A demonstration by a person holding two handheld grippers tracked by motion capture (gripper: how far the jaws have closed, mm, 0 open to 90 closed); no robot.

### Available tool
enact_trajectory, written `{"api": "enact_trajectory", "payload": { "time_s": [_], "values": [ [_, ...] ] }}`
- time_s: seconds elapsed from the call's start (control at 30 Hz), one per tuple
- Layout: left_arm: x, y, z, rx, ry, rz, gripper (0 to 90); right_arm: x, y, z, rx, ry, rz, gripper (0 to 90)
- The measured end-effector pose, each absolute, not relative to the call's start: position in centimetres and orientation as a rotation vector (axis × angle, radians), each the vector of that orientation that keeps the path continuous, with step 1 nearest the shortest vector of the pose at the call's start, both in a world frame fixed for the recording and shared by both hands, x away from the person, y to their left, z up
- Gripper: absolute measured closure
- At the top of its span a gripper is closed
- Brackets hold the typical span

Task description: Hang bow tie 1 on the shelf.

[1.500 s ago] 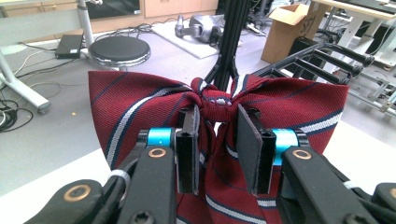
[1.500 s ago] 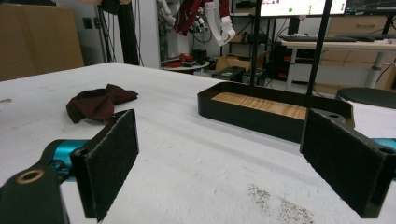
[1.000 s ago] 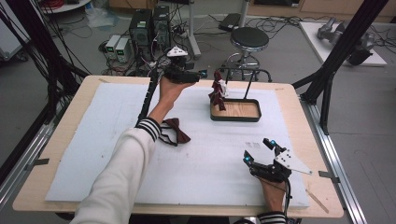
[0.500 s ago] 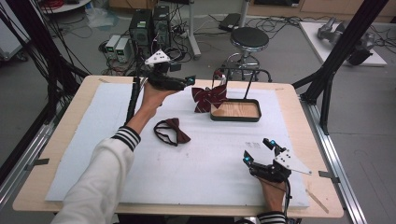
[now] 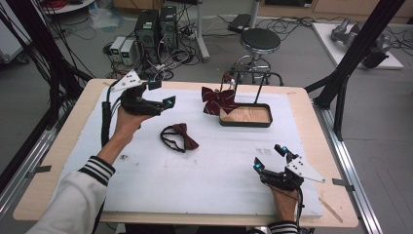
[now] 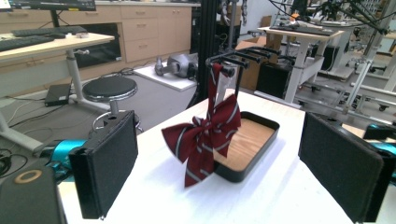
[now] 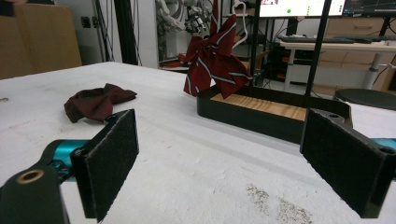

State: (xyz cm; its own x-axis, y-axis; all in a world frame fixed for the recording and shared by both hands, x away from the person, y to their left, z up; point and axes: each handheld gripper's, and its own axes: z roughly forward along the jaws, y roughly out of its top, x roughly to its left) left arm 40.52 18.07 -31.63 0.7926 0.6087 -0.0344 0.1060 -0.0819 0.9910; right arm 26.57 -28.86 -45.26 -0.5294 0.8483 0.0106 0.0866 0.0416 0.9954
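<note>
Striped bow tie (image 5: 216,100) hangs from the rack (image 5: 245,83) at upper centre of the high view, drooping over the left edge of the black tray (image 5: 246,123). Left gripper (image 5: 163,103), upper left, jaws spread wide and empty, points right toward it with a clear gap.

Plain bow tie (image 5: 179,138) lies flat on the white mat (image 5: 146,180), centre frame, long axis running upper left to lower right, just below the left gripper.

Right gripper (image 5: 271,158), lower right, jaws also spread and empty, sits well apart. Left hand is nearer; likely next grasp is downward onto the plain tie.
</note>
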Motion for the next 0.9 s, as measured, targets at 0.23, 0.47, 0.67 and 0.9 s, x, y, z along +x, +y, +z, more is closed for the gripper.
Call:
{"api": "enact_trajectory", "payload": {
  "time_s": [0.23, 0.47, 0.67, 0.9],
  "values": [
    [37.6, 21.2, -32.8, 1.606, 0.596, 0.510, 12.3, 26.6, -28.9, -45.3, 0.947, 1.693, 1.550, 10.9],
    [34.1, 23.5, -35.2, 1.596, 0.582, 0.556, 12.3, 26.4, -28.9, -45.3, 0.937, 1.683, 1.551, 10.8],
    [31.6, 25.9, -37.8, 1.560, 0.614, 0.585, 12.3, 26.4, -28.9, -45.3, 0.942, 1.676, 1.559, 10.8],
    [30.3, 26.7, -40.2, 1.527, 0.635, 0.582, 12.3, 26.4, -28.9, -45.3, 0.946, 1.673, 1.556, 10.9]
  ]
}}
